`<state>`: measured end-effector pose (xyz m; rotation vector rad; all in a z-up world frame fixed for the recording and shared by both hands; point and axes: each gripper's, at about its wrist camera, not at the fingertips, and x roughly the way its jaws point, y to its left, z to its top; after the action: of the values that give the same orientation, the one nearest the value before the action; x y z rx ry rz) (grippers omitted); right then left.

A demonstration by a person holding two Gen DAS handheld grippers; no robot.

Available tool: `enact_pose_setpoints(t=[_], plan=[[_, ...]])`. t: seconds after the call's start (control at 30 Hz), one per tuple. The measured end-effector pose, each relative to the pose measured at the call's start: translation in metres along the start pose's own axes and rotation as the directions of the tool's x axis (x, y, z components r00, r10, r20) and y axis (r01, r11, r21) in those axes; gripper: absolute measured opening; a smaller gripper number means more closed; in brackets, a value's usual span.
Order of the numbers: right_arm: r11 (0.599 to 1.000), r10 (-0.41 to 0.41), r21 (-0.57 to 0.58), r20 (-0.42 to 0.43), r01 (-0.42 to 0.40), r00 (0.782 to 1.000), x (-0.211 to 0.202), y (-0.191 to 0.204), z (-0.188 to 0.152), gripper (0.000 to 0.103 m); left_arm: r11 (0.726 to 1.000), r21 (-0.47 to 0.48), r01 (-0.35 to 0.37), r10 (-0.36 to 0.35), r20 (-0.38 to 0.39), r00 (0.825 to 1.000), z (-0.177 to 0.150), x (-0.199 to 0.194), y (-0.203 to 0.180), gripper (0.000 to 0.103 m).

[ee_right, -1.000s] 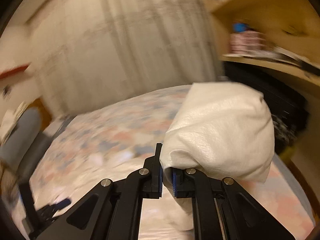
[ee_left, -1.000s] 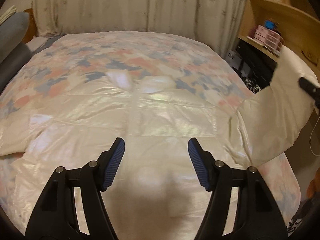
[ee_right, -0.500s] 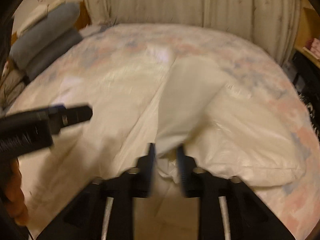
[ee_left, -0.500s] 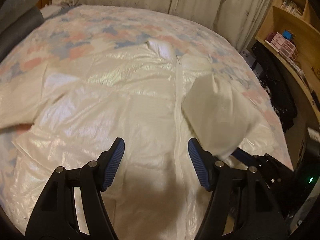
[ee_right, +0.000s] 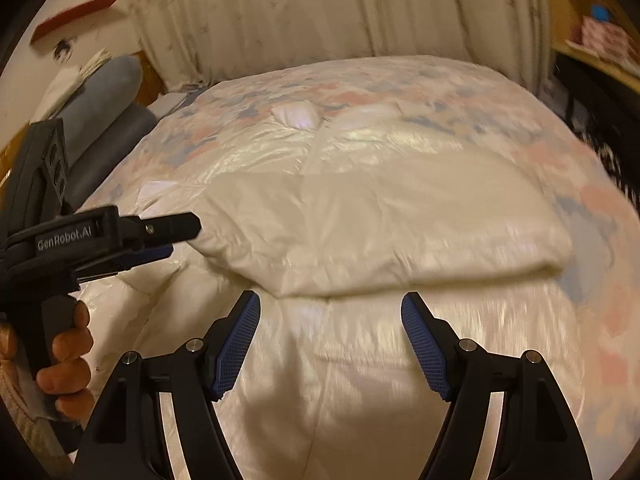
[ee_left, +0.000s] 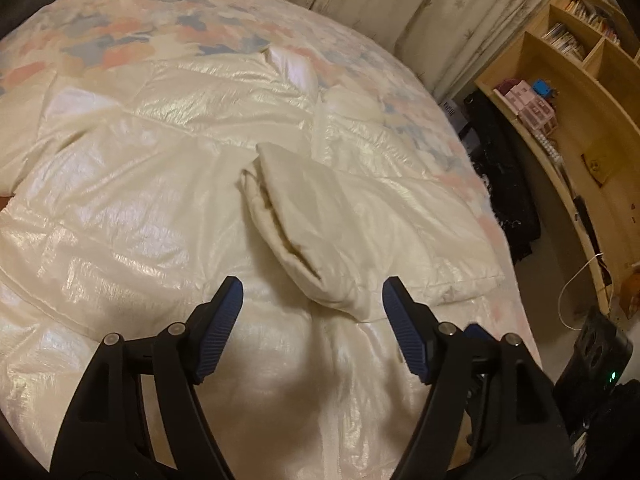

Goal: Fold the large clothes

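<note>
A shiny cream puffer jacket lies spread front-up on the bed. Its right sleeve is folded across the chest, cuff end toward me. My left gripper hovers just above the cuff; its jaws are opening and the pads touch nothing. In the right wrist view the same sleeve lies flat just beyond my right gripper, whose jaws are opening with nothing between them. The left gripper shows at the left, held by a hand, its tips at the sleeve's left end.
The bed has a floral cover with curtains behind. Wooden shelves and dark bags stand on the right, and grey pillows on the left. A black unit and a cable lie by the bed's right corner.
The right gripper swung the sleeve from the bed's right side over the jacket's chest, then opened and let it drop. The left gripper came lower and closer to the jacket.
</note>
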<state>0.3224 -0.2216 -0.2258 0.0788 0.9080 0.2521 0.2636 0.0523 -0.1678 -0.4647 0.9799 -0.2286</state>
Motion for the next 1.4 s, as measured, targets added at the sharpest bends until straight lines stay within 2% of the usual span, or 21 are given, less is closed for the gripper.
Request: enact_pose_setpoints(t=[0.1, 0.27, 0.33, 0.37, 0.4, 0.47, 0.57, 0.63, 0.7, 0.77, 0.83, 0.93, 1.03, 1.07, 1.2, 1.23, 1.3, 1.33, 1.4], plan=[[0.999, 0.011, 0.038, -0.029, -0.010, 1.000, -0.004, -0.012, -0.014, 0.074, 1.000, -0.010, -0.008, 0.007, -0.033, 0.999, 0.004, 0.012, 0.001, 0.070], [0.999, -0.009, 0.046, -0.055, 0.011, 0.998, -0.012, -0.024, -0.012, 0.074, 0.998, 0.025, -0.054, 0.055, -0.064, 0.996, 0.018, 0.034, -0.006, 0.070], [0.999, -0.018, 0.048, -0.073, 0.022, 0.997, -0.020, -0.031, -0.010, 0.074, 0.996, 0.060, -0.071, 0.075, -0.071, 0.995, 0.028, 0.044, -0.016, 0.050], [0.998, -0.031, 0.048, -0.080, 0.035, 0.996, -0.025, -0.037, -0.009, 0.074, 0.993, 0.084, -0.079, 0.085, -0.075, 0.994, 0.033, 0.047, -0.022, 0.030], [0.998, -0.047, 0.048, -0.084, 0.051, 0.995, -0.031, -0.043, -0.007, 0.074, 0.987, 0.116, -0.108, 0.117, -0.076, 0.990, 0.038, 0.050, -0.030, 0.016], [0.995, -0.078, 0.049, -0.085, 0.082, 0.993, -0.036, -0.050, 0.004, 0.074, 0.975, 0.175, -0.140, 0.154, -0.067, 0.986, 0.048, 0.052, -0.045, 0.007], [0.989, -0.135, 0.058, -0.057, 0.138, 0.989, -0.057, -0.071, 0.022, 0.074, 0.951, 0.275, -0.140, 0.149, -0.011, 0.989, 0.066, 0.043, -0.078, 0.004], [0.983, -0.170, 0.068, -0.028, 0.171, 0.985, -0.069, -0.084, 0.037, 0.074, 0.926, 0.341, -0.163, 0.148, 0.072, 0.986, 0.081, 0.027, -0.098, 0.004], [0.975, -0.205, 0.090, 0.003, 0.204, 0.979, -0.084, -0.103, 0.048, 0.074, 0.915, 0.365, -0.173, 0.123, 0.157, 0.980, 0.099, 0.007, -0.108, 0.004], [0.966, -0.234, 0.115, 0.023, 0.230, 0.972, -0.093, -0.119, 0.058, 0.074, 0.909, 0.365, -0.202, 0.134, 0.203, 0.970, 0.112, -0.001, -0.104, 0.004], [0.956, -0.261, 0.141, 0.019, 0.256, 0.965, -0.095, -0.138, 0.068, 0.074, 0.907, 0.355, -0.228, 0.161, 0.210, 0.964, 0.121, 0.002, -0.093, 0.005], [0.942, -0.288, 0.178, -0.016, 0.286, 0.958, -0.086, -0.166, 0.075, 0.074, 0.910, 0.311, -0.276, 0.238, 0.155, 0.959, 0.127, 0.028, -0.053, 0.005], [0.929, -0.274, 0.231, -0.093, 0.289, 0.957, -0.062, -0.199, 0.077, 0.074, 0.914, 0.265, -0.307, 0.306, 0.045, 0.951, 0.121, 0.062, -0.009, 0.007], [0.927, -0.252, 0.256, -0.111, 0.273, 0.961, -0.057, -0.209, 0.076, 0.074, 0.920, 0.246, -0.306, 0.312, 0.016, 0.950, 0.118, 0.069, 0.003, 0.014], [0.902, -0.122, 0.396, -0.152, 0.174, 0.981, -0.039, -0.245, 0.074, 0.074, 0.947, 0.202, -0.250, 0.259, -0.018, 0.966, 0.120, 0.071, 0.023, 0.028], [0.898, -0.106, 0.411, -0.152, 0.160, 0.983, -0.035, -0.247, 0.075, 0.075, 0.952, 0.201, -0.229, 0.238, -0.025, 0.971, 0.119, 0.071, 0.022, 0.032], [0.888, -0.082, 0.438, -0.144, 0.138, 0.986, -0.029, -0.254, 0.082, 0.081, 0.959, 0.208, -0.194, 0.206, -0.035, 0.978, 0.126, 0.070, 0.021, 0.047], [0.884, -0.077, 0.449, -0.140, 0.133, 0.987, -0.024, -0.257, 0.088, 0.085, 0.959, 0.212, -0.186, 0.196, -0.028, 0.980, 0.129, 0.069, 0.019, 0.049], [0.876, -0.059, 0.469, -0.125, 0.112, 0.990, -0.010, -0.258, 0.093, 0.085, 0.959, 0.215, -0.184, 0.193, -0.021, 0.981, 0.134, 0.070, 0.017, 0.054]])
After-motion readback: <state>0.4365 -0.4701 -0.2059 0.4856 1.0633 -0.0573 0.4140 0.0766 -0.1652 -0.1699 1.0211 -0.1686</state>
